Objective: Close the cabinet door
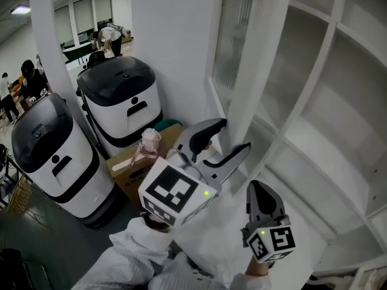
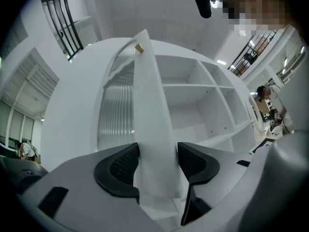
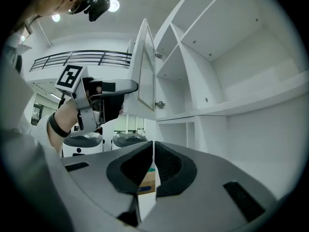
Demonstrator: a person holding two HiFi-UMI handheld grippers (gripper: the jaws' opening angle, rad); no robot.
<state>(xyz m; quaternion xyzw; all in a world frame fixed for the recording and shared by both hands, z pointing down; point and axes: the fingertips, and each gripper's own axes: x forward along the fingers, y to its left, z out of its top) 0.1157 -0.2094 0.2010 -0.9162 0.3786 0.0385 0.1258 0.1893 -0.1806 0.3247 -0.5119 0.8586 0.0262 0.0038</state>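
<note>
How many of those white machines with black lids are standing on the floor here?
2. One machine stands just behind the cardboard box; the other machine stands at the picture's left edge. More may be hidden out of view.

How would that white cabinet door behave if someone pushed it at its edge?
Probably stiff: the cabinet door has a solid white frame. It should swing rather than slide, since hinges hold it. Its ribbed panel looks like glass, so it may be fragile.
</note>
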